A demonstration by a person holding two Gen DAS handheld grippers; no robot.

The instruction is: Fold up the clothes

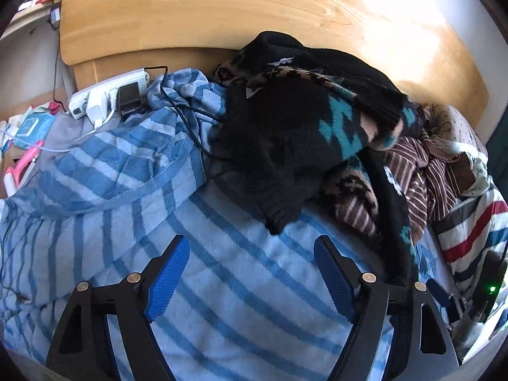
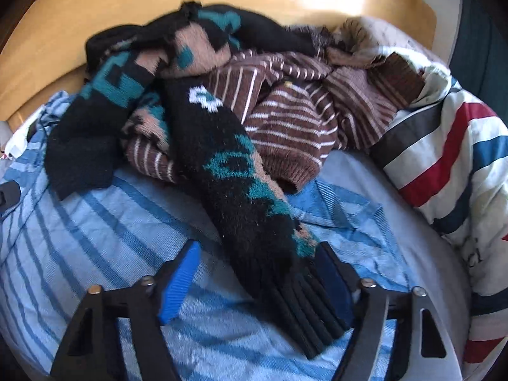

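Clothes lie heaped on a bed (image 1: 241, 289) covered in a blue-striped sheet, backed by a wooden headboard (image 1: 254, 9) that fills the top of both views. Biggest in the heap is a black knitted sweater (image 1: 285, 133) with teal and tan patterning, spread across the centre of the left wrist view; one sleeve (image 2: 241, 190) runs down the middle of the right wrist view toward the lower centre. Under and beside it, to the right, sits a crumpled brown sweater with thin white stripes (image 2: 295, 127). A quilt striped red, blue and grey on white (image 2: 444, 165) is bunched at the right edge.

In the lower part of the right wrist view the right tool (image 2: 257, 276) stands fairly wide with the sleeve's ribbed cuff (image 2: 304, 311) between its blue pads; the cuff lies against the right-hand pad while the other is clear of it, so I judge it not yet gripped, probably lined up to draw the sleeve out flat. The left tool (image 1: 250, 273) is wide and empty over bare sheet, just below the sweater's lower corner.

At upper left of the left wrist view a white power strip (image 1: 104, 95) with plugs and a black cable rests on the bedding. No readable writing; some marks on the quilt are too blurred.
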